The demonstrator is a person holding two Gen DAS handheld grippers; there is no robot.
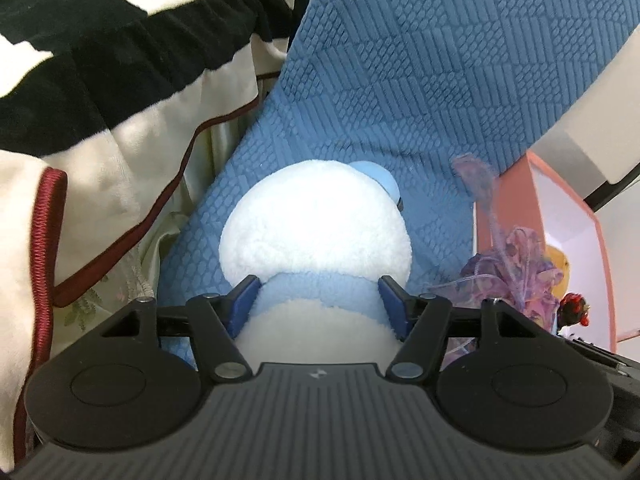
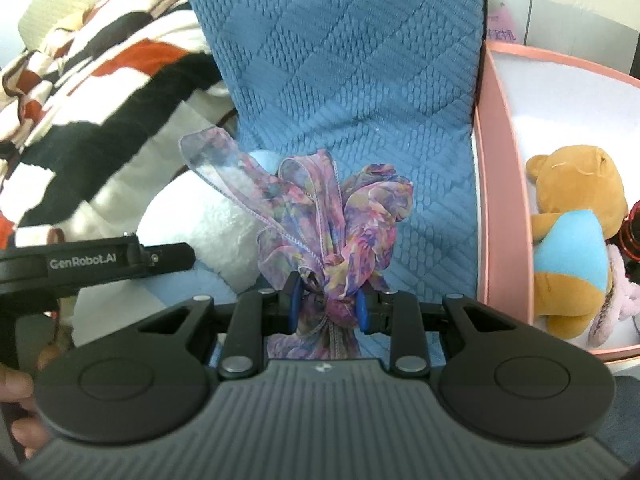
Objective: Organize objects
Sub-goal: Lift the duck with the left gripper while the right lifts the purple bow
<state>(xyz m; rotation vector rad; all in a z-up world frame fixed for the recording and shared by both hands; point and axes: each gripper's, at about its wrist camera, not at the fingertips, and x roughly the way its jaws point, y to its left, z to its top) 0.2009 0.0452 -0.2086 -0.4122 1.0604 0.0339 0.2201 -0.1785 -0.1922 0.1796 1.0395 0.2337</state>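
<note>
The left hand-held gripper (image 1: pixel 318 304) is clamped on the white and blue plush toy (image 1: pixel 316 236) at its narrow neck, holding it over the blue quilted cushion (image 1: pixel 440 80). The right hand-held gripper (image 2: pixel 327 306) pinches the bunched floral scarf (image 2: pixel 320 216), close beside the pink box (image 2: pixel 502 184) where a brown teddy bear (image 2: pixel 572 232) already lies. Both things look light and soft; the sheer scarf seems slippery, so gripping its gathered knot is likely safest.

Two close wrist views, seemingly sharing blue cover (image 1: pixel 420 80).
</note>
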